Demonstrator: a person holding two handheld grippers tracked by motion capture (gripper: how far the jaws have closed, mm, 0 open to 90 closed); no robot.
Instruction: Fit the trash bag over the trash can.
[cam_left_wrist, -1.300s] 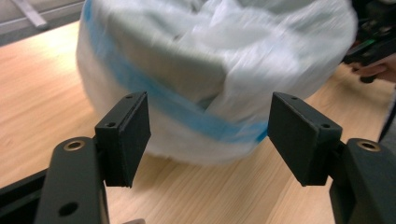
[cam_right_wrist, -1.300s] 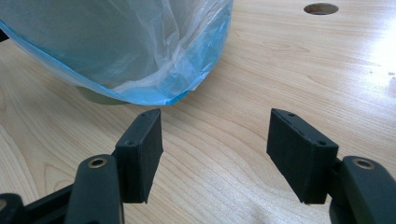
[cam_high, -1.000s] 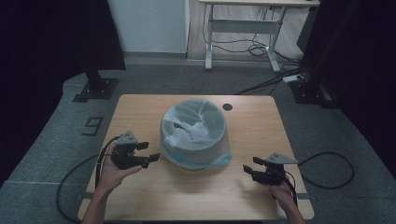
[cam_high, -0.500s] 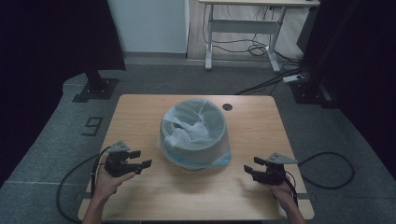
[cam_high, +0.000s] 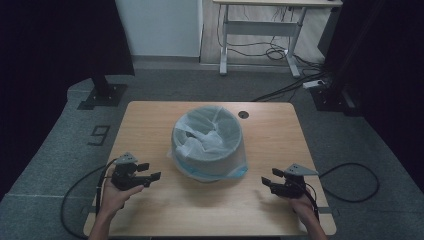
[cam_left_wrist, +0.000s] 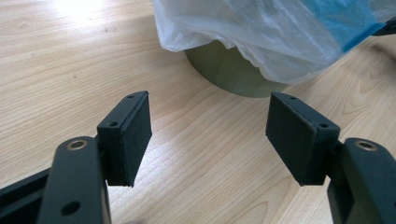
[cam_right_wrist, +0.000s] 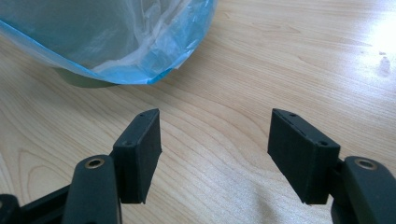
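High view: a bin stands at the middle of the table, lined with a thin bag whose pale plastic is folded out over the rim and hangs down the wall, with a blue edge at the bottom. Left of the bin, well apart from it, the left gripper points toward it; right of the bin, likewise apart, the right gripper does the same. Each has its jaws spread wide and empty.

Left gripper view: beyond the open jaws is the bin's dull green wall, with the crinkled, see-through bag skirt draped over it. Bare wood lies between the pads.

Right gripper view: again wide jaws with nothing between them; the bag's blue hem hangs low ahead, nearly to the table, hiding most of the bin.

The bag looks light, limp and slippery, and likely to tear if tugged hard. The loose overhang by the rim seems the best place to pinch, one side per gripper. The bin itself looks stiff and light, so it may slide.
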